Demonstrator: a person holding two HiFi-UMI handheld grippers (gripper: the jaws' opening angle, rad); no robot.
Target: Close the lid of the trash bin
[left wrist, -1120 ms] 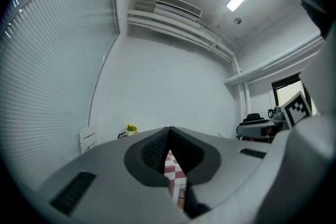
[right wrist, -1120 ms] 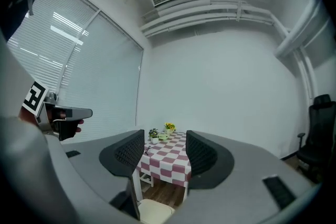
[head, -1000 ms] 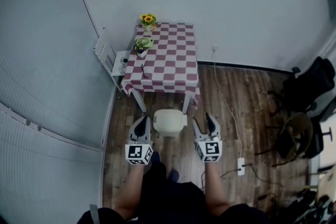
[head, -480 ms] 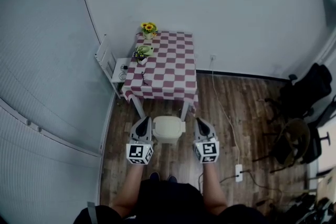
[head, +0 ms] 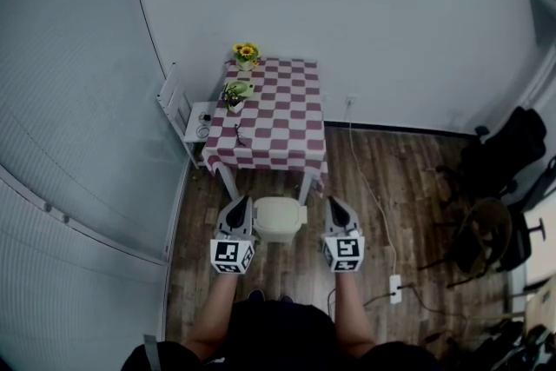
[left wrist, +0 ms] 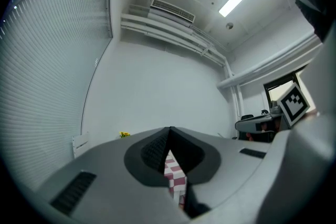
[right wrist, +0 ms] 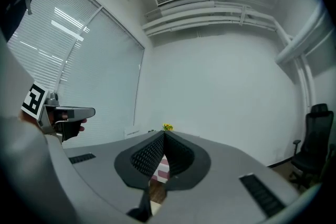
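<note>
Cream plastic marks out the trash bin (head: 278, 219), which is seen from above on the wooden floor (head: 391, 178), just in front of the near edge of a table (head: 276, 113) draped in a red-and-white checked cloth. Its lid (head: 279, 211) appears to lie flat over the top, with no opening to be made out from this height. The bin is flanked in the head view by the two grippers, the left gripper (head: 236, 204) at its left and the right gripper (head: 335, 204) at its right, each held out level at the end of a forearm with its marker cube (head: 231, 255) towards the person. Neither can be seen to touch the bin. In the left gripper view the jaws are drawn together at their tips, with only a thin slit below, through which a strip of the checked cloth is seen; nothing is gripped. The right gripper view shows the same: ribbed pads (right wrist: 148, 153) brought together, jaws fully closed, nothing between them. On the table's far end a small bunch of sunflowers (head: 246, 53) is set against the wall, and a little potted plant (head: 233, 91) stands near the left edge. Farther out, a white cable is trailed across the floor to a power strip (head: 396, 287), and dark office chairs (head: 508, 152) are gathered at the right.
</note>
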